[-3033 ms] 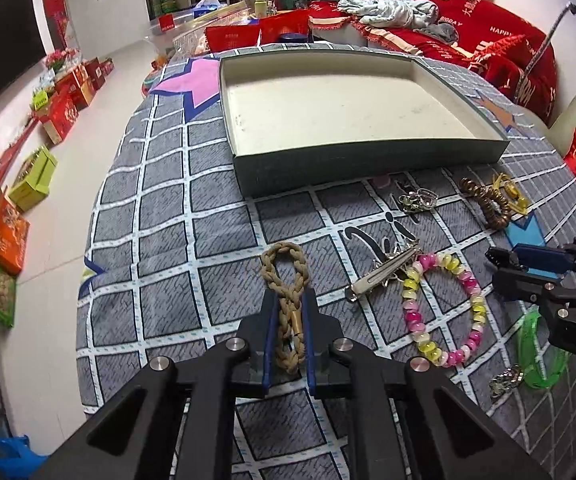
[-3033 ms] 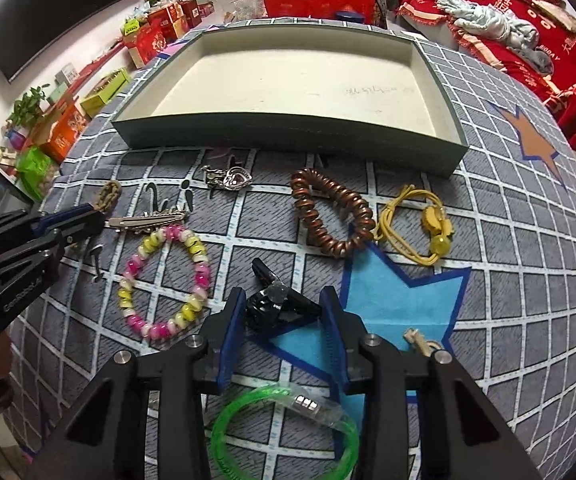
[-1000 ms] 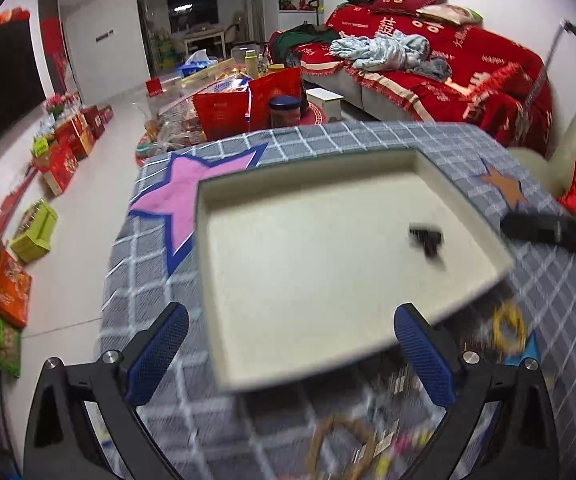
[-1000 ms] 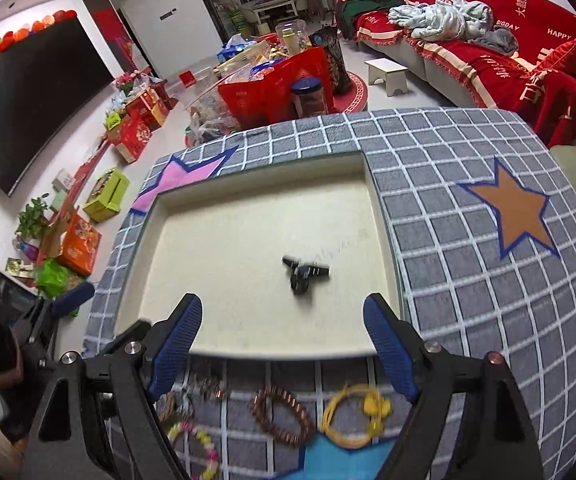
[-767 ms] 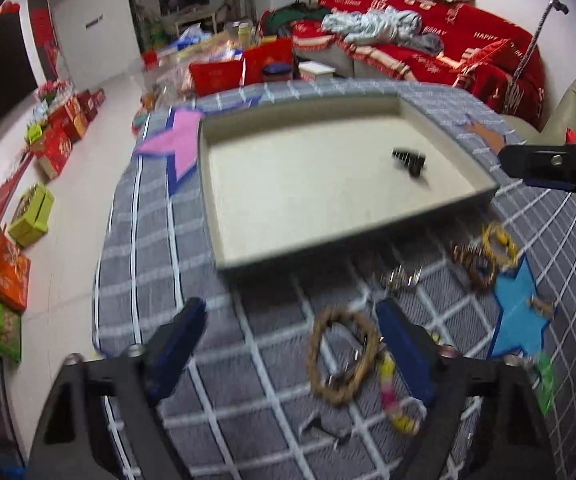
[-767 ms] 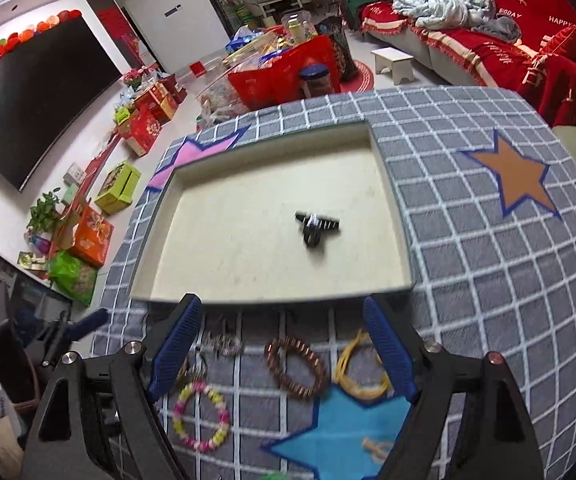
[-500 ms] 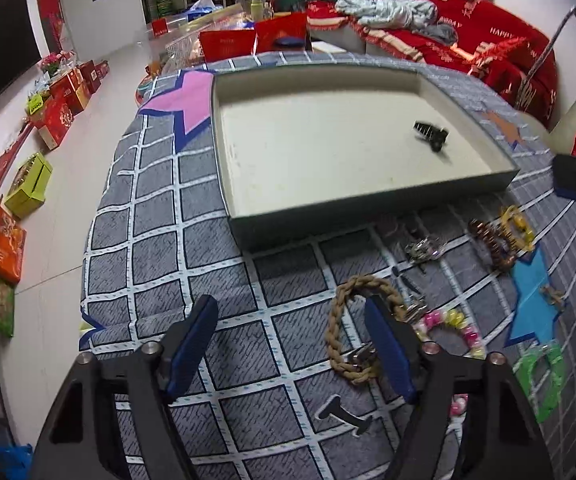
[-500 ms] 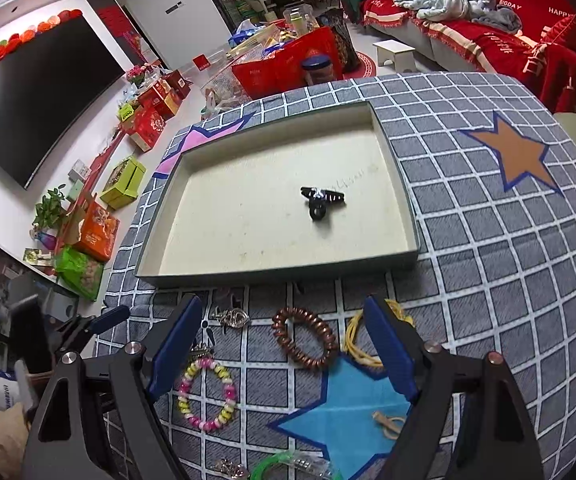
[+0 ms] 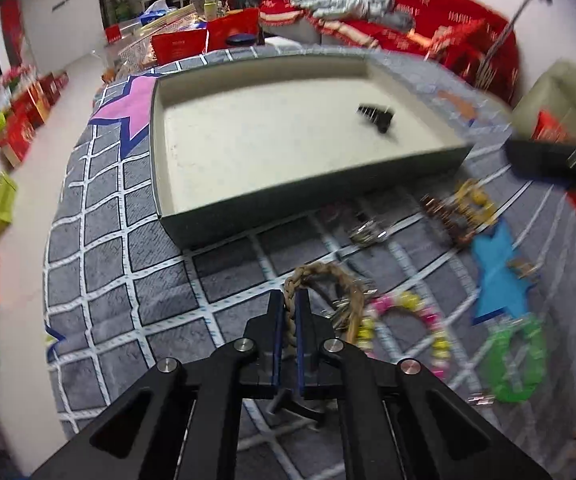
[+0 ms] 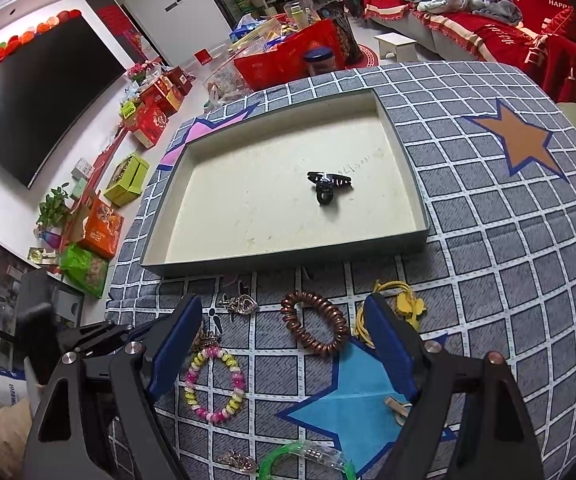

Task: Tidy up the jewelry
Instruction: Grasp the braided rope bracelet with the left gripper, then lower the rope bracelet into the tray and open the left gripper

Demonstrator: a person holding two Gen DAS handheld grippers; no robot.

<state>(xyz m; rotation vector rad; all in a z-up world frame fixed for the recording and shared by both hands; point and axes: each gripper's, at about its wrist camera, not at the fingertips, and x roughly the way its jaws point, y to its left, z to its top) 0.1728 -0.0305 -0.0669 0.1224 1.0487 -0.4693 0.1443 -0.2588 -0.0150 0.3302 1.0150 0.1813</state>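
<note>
My left gripper (image 9: 291,304) is shut on the braided tan rope bracelet (image 9: 330,280), which lies on the checked cloth in front of the shallow tray (image 9: 312,196). A black hair claw (image 9: 376,114) lies inside the tray; it also shows in the right wrist view (image 10: 327,185). My right gripper (image 10: 283,320) is open and empty, above a brown coil hair tie (image 10: 316,328). A pink and yellow bead bracelet (image 10: 215,382), a heart pendant (image 10: 241,303) and a yellow hair tie (image 10: 402,309) lie nearby.
A green bangle (image 10: 308,460) and a small wooden clip (image 10: 396,406) lie at the table's near edge. The tray (image 10: 416,184) fills the far middle of the table. Boxes and a red sofa stand on the floor beyond.
My left gripper has dropped from above the tray to the table and shut on the rope bracelet. My right gripper has drawn back from the tray, where the black claw lies.
</note>
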